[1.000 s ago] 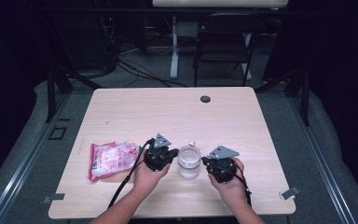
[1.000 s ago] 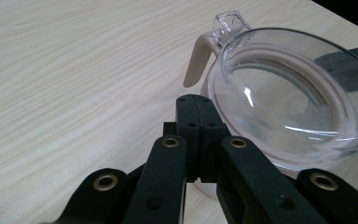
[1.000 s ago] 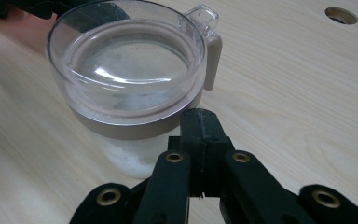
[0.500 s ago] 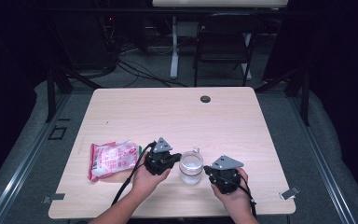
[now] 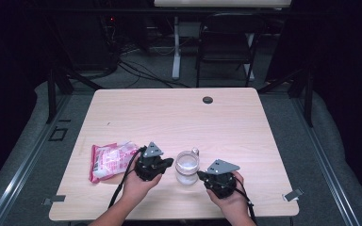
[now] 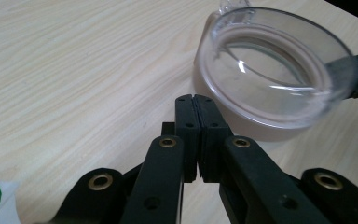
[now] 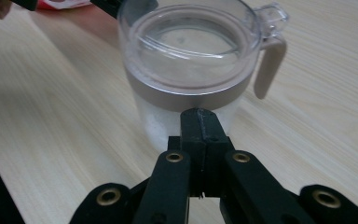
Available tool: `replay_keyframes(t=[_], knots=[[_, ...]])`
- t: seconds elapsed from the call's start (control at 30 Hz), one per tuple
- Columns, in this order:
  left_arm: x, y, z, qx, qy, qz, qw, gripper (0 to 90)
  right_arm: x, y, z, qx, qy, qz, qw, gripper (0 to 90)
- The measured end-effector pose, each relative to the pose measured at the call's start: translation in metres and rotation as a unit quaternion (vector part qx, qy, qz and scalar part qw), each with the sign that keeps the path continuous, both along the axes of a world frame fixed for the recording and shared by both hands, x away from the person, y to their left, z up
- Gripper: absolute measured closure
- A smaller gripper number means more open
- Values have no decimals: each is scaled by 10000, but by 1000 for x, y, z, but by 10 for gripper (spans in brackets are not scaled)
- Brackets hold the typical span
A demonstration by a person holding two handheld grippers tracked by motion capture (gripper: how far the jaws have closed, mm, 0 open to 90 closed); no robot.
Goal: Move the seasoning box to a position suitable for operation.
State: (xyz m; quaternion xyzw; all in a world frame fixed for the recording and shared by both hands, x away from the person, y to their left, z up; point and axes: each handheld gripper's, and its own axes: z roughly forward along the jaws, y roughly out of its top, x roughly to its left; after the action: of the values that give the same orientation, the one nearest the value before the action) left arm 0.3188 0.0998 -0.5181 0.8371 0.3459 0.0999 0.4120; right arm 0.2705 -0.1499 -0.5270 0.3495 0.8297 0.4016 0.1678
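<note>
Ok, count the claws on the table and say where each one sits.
2. The left claw sits shut just left of the clear lidded jar; the right claw sits shut at the jar's lower right side.

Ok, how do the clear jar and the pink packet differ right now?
The clear jar stands upright between the left gripper and the right gripper; the pink packet lies flat, left of the left gripper. The jar is rigid and see-through, with a lid and a side handle; the packet is soft, crinkled and opaque. Both rest on the table, and no fingers grip either.
</note>
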Motion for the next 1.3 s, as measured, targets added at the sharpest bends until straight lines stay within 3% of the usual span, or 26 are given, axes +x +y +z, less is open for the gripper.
replay_keyframes(t=[0.1, 0.27, 0.47, 0.57, 0.67, 1.0, 1.07, 1.2, 1.3], knots=[[-7, 4, 0, 37, -70, 25, 10000, 888, 5, 7, -3, 112, 87, 231, 9996, 892], [-13, 11, -4, -6, -73, 112, 9999, 884, 7, 11, -4, 30, 43, 359, 9993, 891], [-19, 16, -7, -69, -72, 167, 9998, 871, 13, 0, 0, -98, -276, -3, 9996, 889], [-23, 17, -8, -109, -70, 204, 9997, 858, 31, -6, -3, 42, -252, -243, 9994, 875], [-27, 21, -9, -96, -52, 231, 9997, 847, 49, -9, -10, 27, -141, -340, 9993, 852], [-35, 38, -10, -37, -117, 416, 9991, 787, 76, -6, -24, -55, 16, -357, 9993, 694], [-36, 39, -10, -44, -153, 437, 9989, 770, 81, -4, -27, 59, 71, -305, 9995, 692], [-39, 41, -10, -104, -185, 451, 9988, 733, 85, 2, -29, 26, 8, -289, 9996, 729], [-42, 41, -10, -90, -263, 450, 9986, 708, 87, 7, -30, -74, -49, -232, 9997, 806]])
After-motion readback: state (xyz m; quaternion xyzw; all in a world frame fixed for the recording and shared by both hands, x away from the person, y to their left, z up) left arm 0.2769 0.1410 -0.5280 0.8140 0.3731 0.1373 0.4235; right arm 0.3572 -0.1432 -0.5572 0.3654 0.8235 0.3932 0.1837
